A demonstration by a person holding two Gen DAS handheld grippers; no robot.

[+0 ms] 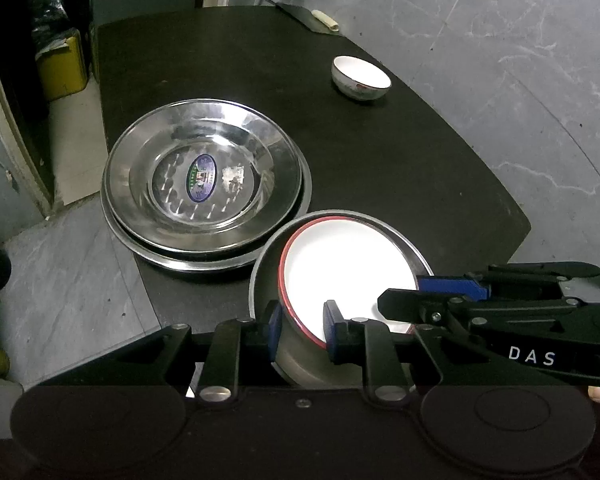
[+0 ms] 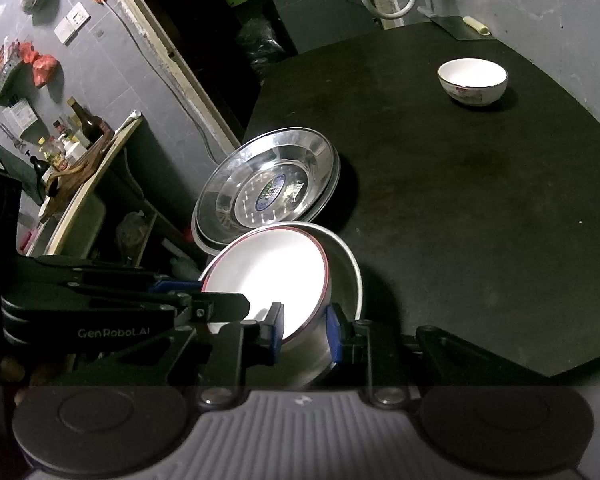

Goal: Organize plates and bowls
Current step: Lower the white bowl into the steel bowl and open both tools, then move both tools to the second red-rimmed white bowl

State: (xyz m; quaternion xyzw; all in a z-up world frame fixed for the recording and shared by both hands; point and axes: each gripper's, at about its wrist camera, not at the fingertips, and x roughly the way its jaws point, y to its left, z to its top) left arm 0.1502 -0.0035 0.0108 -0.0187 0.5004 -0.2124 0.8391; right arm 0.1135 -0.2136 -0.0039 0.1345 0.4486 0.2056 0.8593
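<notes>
Left gripper (image 1: 303, 326): jaws narrowed on the near rim of the steel bowl (image 1: 266, 280) and the red-rimmed white bowl (image 1: 340, 268) nested in it.
Right gripper (image 2: 303, 330): jaws narrowed on the same two rims, opposite side.
Nested bowls: near table (image 1: 380, 160) edge, tilted.
Steel plates (image 1: 204, 176): stacked, just beyond the bowls, left.
Small white bowl (image 1: 361, 77): far right, alone.
Left view only: yellow container (image 1: 62, 66) on the floor.
Right view only: shelf of bottles (image 2: 66, 138), far left.
</notes>
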